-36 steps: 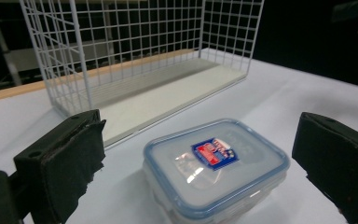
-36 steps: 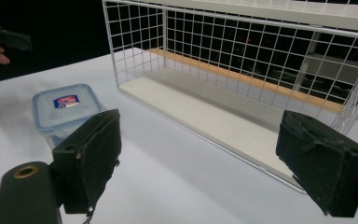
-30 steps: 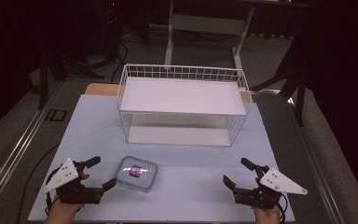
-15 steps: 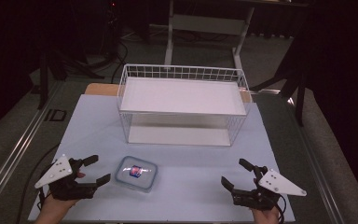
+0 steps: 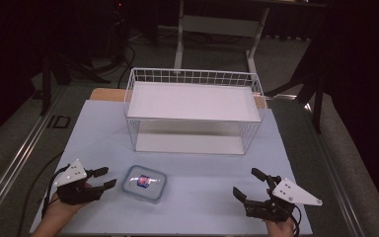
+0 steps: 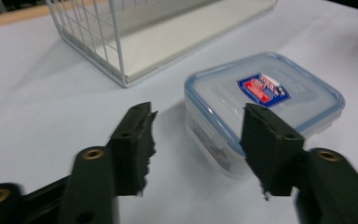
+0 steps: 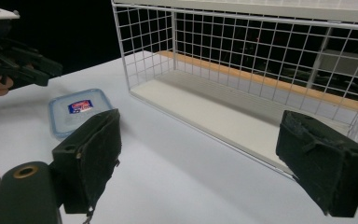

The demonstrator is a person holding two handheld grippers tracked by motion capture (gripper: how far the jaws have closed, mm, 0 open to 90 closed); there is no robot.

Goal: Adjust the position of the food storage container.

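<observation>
Left gripper (image 5: 101,177), jaws spread wide, sits just beside the square clear plastic box with a blue-rimmed snap lid (image 5: 145,182), which lies near the front of the pale blue table (image 5: 202,168). For a clean pickup, I'd straddle one corner squarely and close low on the walls, not the lid. Right gripper (image 5: 251,190) waits well apart, equally wide, holding nothing. Box contents: cannot tell. The white wire basket (image 5: 195,111) behind holds nothing.
</observation>
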